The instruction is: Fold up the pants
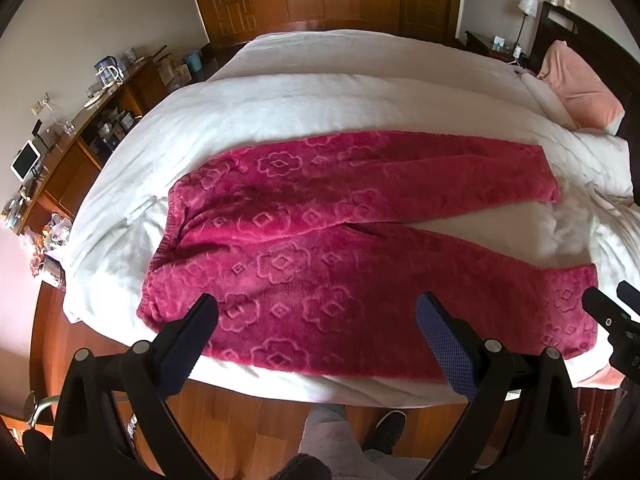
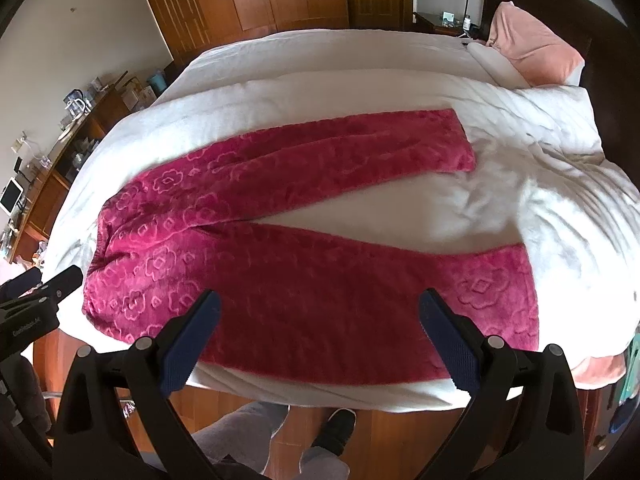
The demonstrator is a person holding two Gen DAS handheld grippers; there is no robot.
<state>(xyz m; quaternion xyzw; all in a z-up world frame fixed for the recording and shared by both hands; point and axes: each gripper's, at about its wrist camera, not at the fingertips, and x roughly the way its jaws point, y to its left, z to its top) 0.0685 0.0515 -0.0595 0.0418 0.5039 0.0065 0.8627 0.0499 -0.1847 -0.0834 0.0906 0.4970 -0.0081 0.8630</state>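
Pants (image 1: 320, 240) flat mid-frame on bed (image 1: 280, 92), legs splayed right; both hand-held grippers (image 1: 318, 312) (image 2: 320, 308) spread, hovering at near edge.

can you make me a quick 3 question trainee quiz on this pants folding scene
1. True or false: the magenta fleece pants lie spread flat on the white duvet, legs apart.
2. Multiple choice: the left gripper is A) open and holding nothing, B) shut on the waistband, C) shut on a cuff.
3. Fill in: the right gripper hovers over the pants leg nearer the bed's ____ edge.

Key: 1 true. 2 A. 3 near (the edge closest to the person, whose dark shoe shows on the wooden floor below).
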